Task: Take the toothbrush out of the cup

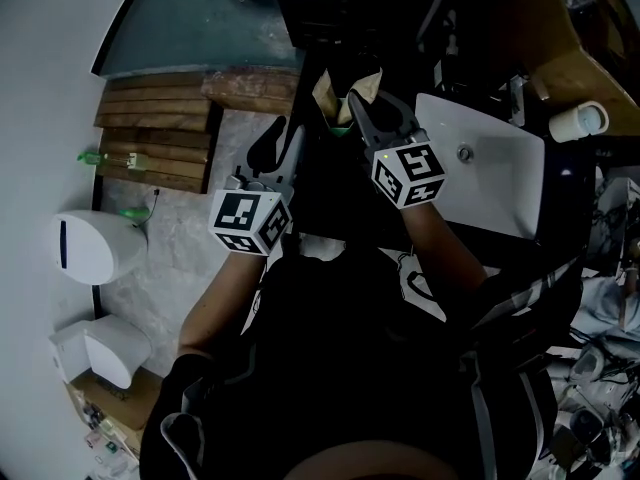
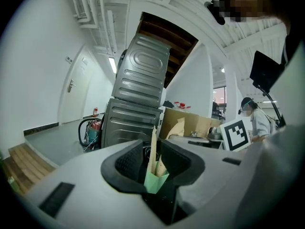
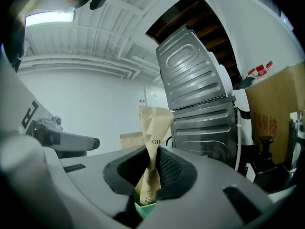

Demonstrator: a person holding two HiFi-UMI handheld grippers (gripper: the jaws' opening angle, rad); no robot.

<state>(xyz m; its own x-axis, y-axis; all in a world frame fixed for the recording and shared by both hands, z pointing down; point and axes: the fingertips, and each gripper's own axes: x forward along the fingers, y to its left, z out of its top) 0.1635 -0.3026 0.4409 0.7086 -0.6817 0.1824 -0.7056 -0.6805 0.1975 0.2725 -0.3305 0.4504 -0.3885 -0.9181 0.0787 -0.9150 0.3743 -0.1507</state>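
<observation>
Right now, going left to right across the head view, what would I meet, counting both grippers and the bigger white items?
white rounded container → left gripper → right gripper → white sink → white cylinder

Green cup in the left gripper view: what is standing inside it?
Two tan paper packets stand in the green cup; the right hand-held gripper pinches one. The wrapping hides the toothbrushes, and the cup wall hides the packets' lower ends.

Paper-wrapped toothbrush (image 3: 151, 137), upright, lower end in green cup (image 2: 155, 182)
</observation>
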